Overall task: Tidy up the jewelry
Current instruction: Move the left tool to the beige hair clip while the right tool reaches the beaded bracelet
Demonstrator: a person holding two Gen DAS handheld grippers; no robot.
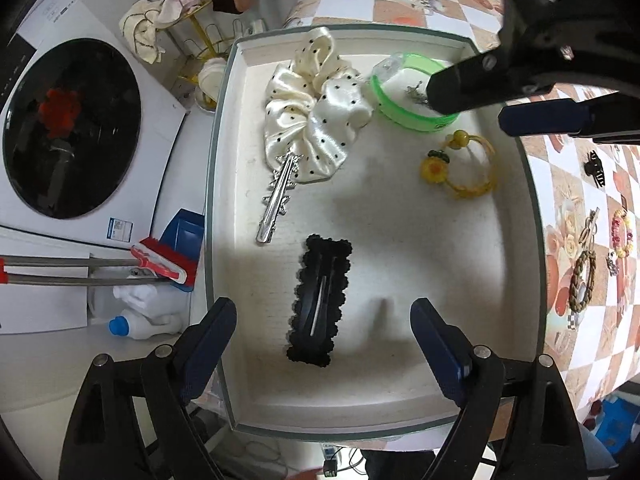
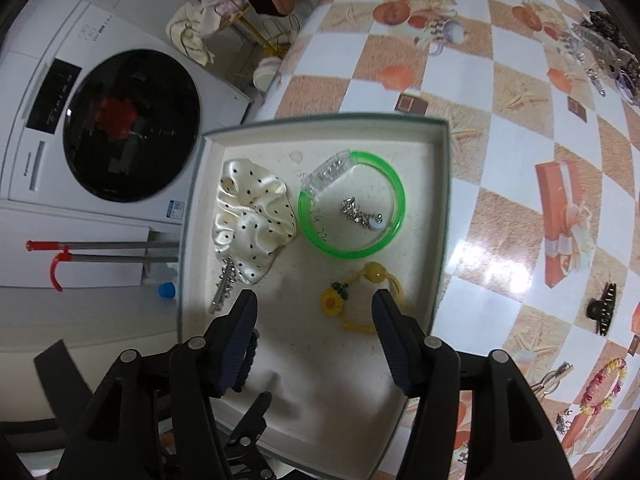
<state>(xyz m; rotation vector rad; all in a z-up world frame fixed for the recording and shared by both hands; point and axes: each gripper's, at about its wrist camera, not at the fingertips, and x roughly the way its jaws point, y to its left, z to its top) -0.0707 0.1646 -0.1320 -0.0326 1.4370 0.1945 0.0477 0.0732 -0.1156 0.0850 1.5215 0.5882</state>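
I see the tray [image 1: 224,240] holding a black hair clip [image 1: 318,300] near its front, a silver clip [image 1: 278,196] touching the dotted scrunchie [image 1: 312,120], a green bangle [image 2: 352,204] ringing a small brooch [image 2: 358,212], and a yellow hair tie [image 1: 460,164]. My left gripper [image 1: 324,352] is spread, empty, over the black clip; my right gripper [image 2: 316,340] hangs released. More pieces lie on the checkered tablecloth [image 2: 500,120].

Black tongs [image 1: 324,344], navy ribbed pads [image 2: 240,340]
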